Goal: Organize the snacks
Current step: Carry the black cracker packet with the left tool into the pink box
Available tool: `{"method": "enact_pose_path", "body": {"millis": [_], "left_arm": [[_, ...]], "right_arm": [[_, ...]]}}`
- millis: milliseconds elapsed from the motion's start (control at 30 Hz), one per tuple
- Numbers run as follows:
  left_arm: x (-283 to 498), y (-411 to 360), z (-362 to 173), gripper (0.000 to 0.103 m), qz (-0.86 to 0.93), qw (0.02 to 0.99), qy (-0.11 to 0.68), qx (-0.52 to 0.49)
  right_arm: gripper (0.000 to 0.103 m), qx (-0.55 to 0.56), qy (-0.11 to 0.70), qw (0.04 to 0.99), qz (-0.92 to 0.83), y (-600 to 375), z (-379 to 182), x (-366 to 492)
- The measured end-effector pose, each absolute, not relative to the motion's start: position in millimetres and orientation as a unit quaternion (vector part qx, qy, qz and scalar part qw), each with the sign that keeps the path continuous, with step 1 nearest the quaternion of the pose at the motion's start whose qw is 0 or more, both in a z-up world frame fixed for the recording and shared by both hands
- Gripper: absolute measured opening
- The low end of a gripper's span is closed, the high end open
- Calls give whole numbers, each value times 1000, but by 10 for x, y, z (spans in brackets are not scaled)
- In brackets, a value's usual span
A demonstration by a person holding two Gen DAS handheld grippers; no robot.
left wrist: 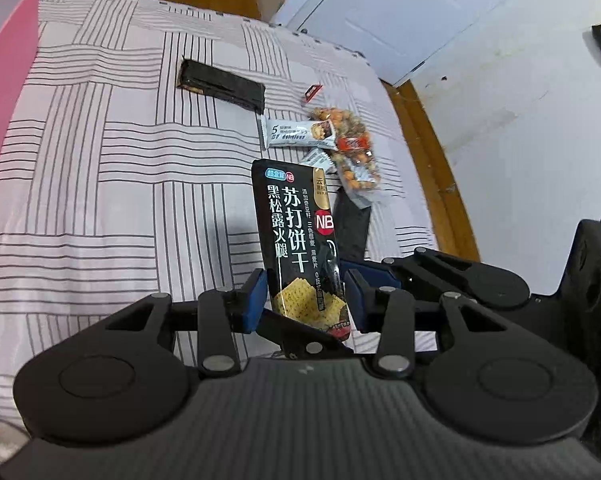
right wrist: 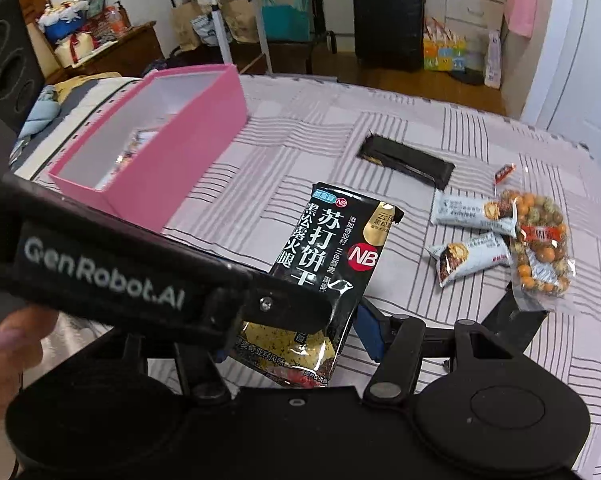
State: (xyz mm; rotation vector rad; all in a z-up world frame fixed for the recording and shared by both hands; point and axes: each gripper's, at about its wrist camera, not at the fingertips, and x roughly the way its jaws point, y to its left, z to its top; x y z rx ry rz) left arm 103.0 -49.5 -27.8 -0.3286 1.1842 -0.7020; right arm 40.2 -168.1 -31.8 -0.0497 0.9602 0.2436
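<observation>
Black and glossy, the soda cracker packet stands nearly upright, clear of the striped bedsheet. Its lower end sits between both grippers. The left gripper has its blue pads set narrow, against the packet's two side edges, gripping it. In the right wrist view one of that gripper's fingers crosses the front of the packet. The right gripper has the packet's bottom between its pads at a middling width. Its right-hand pad stands just beside the packet's edge and the other pad is mostly hidden, so I cannot tell whether it presses. A thumb shows at the left edge of that view.

To the left of the packet, the open pink box stands on the bed with a few wrappers inside. Beyond the packet a flat black packet lies on the sheet. Right of it are a small red sachet and two white snack bars. A clear bag of coated peanuts touches the bars.
</observation>
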Motion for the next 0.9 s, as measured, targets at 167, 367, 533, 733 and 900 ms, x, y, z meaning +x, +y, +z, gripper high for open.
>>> {"method": "enact_pose_path", "body": {"millis": [167, 367, 533, 733, 900], "left_arm": [[890, -272, -34, 40, -317, 771, 532, -149], [802, 59, 213, 40, -295, 792, 516, -141], [826, 436, 354, 39, -266, 805, 507, -155], [1023, 1015, 445, 36, -237, 811, 496, -201], [1270, 1380, 453, 36, -209, 821, 494, -197]], "right_arm": [[65, -19, 459, 878, 132, -1485, -115, 361], [65, -31, 446, 880, 157, -1116, 63, 376], [65, -49, 432, 882, 180, -742, 176, 484], [65, -45, 428, 878, 208, -361, 260, 796], [65, -31, 423, 875, 233, -48, 180, 1147]]}}
